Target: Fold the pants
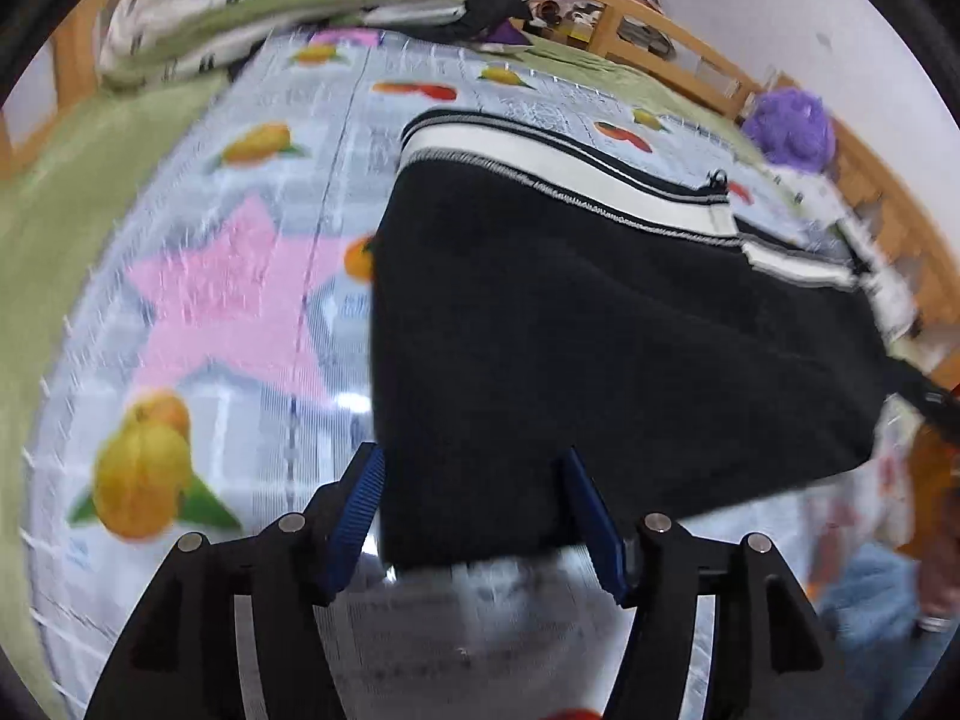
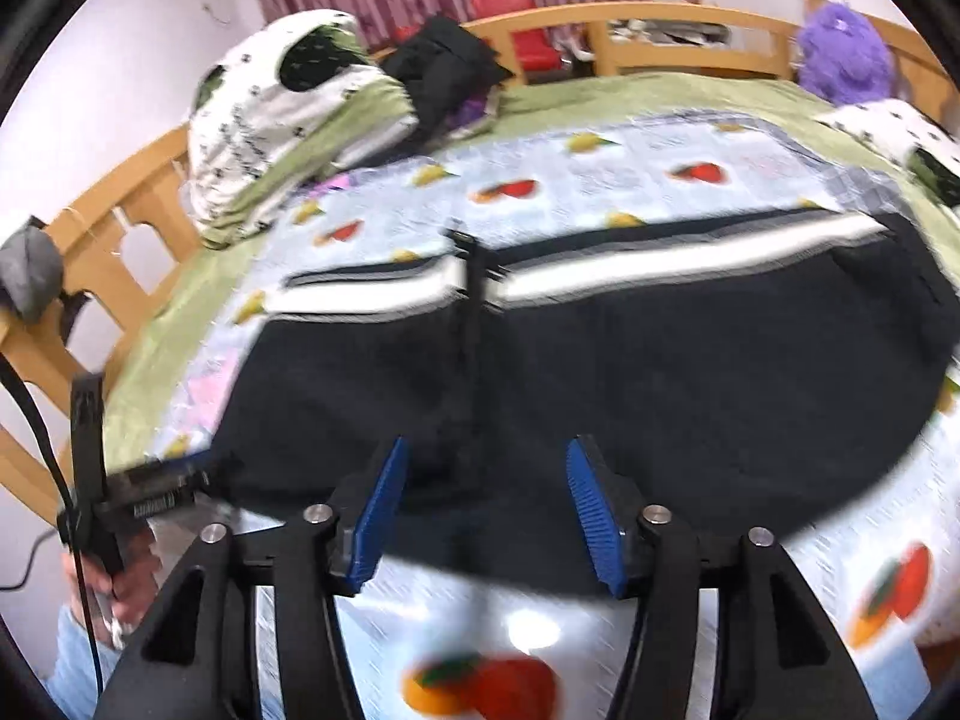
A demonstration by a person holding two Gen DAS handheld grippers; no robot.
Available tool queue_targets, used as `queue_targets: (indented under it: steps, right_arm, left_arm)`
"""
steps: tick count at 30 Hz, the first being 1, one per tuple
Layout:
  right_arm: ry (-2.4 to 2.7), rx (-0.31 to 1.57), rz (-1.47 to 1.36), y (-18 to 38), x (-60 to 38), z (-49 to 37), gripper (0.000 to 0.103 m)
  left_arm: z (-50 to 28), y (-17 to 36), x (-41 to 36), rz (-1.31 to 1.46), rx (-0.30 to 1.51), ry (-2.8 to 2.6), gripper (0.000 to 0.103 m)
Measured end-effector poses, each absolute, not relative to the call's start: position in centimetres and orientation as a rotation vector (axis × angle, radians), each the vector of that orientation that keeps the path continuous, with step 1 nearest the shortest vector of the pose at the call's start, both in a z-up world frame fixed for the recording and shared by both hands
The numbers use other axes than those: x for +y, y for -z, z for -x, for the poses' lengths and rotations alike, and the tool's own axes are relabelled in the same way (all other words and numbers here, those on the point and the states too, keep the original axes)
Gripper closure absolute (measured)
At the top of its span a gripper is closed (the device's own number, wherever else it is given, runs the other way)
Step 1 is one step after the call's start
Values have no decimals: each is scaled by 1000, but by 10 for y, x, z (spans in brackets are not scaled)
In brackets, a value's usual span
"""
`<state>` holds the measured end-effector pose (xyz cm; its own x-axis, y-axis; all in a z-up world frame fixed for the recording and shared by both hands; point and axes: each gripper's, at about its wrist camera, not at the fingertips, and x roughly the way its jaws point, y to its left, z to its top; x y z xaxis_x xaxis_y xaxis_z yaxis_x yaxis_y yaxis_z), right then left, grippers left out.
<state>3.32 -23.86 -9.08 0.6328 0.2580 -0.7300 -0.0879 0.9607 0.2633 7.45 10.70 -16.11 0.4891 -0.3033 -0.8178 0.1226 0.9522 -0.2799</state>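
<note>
Black pants with a white-striped waistband lie on a fruit-print mat on the bed. My left gripper is open, its blue pads astride the near left corner of the pants. In the right wrist view the pants spread wide, waistband at the far side. My right gripper is open over the near edge of the pants, near the middle seam. The left gripper shows at the pants' left edge, held by a hand.
The fruit-print mat covers a green bedsheet. A folded quilt and dark clothes lie at the far side. A purple plush toy sits by the wooden bed rail.
</note>
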Motion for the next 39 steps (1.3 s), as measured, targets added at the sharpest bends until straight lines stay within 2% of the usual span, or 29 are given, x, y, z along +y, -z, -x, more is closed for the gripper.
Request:
queue_targets:
  steps: [3, 8, 10, 11, 12, 14, 15, 17, 20, 24, 27, 31, 32, 33, 34, 39]
  right_arm:
    - [-236, 895, -240, 108, -222, -73, 41]
    - [-232, 1059, -329, 168, -210, -134, 43]
    - [-202, 1002, -313, 170, -203, -137, 51]
    - [-192, 1009, -262, 170, -197, -139, 59]
    - [-180, 999, -223, 169, -192, -138, 72]
    - [-201, 991, -249, 168, -197, -136, 84]
    - [-221, 985, -290, 165, -205, -134, 89]
    - [-272, 924, -401, 149, -228, -121, 91]
    - [-228, 854, -345, 130, -241, -107, 91]
    - [-189, 913, -361, 146, -260, -116, 90]
    - [-164, 1010, -292, 170, -253, -124, 83]
    - [-134, 945, -256, 147, -250, -102, 79]
    - [-139, 914, -253, 137, -251, -92, 74]
    - [-147, 896, -242, 132, -252, -82, 67]
    - [-154, 881, -222, 127, -251, -72, 65]
    - [-160, 932, -113, 154, -245, -45, 62]
  left_arm:
    - [-69, 163, 126, 305, 1026, 287, 43]
    - [-54, 157, 148, 314, 998, 258, 43]
    - [-50, 157, 154, 314, 994, 248, 43]
    - [-50, 158, 156, 325, 994, 246, 43]
    - [-49, 159, 157, 346, 995, 250, 43]
    - [-49, 160, 157, 395, 1003, 269, 44]
    - [-49, 161, 156, 409, 1008, 283, 44]
    - [-45, 158, 151, 399, 1011, 309, 44]
    - [-35, 147, 145, 362, 988, 329, 44]
    - [-29, 132, 136, 344, 951, 364, 44]
    - [-35, 122, 125, 312, 936, 354, 44]
    - [-47, 107, 104, 252, 904, 339, 44]
    - [-50, 106, 99, 236, 898, 336, 44]
    - [-52, 106, 94, 220, 894, 330, 44]
    - [-55, 107, 87, 206, 890, 325, 44]
    - [-67, 150, 57, 110, 974, 229, 44]
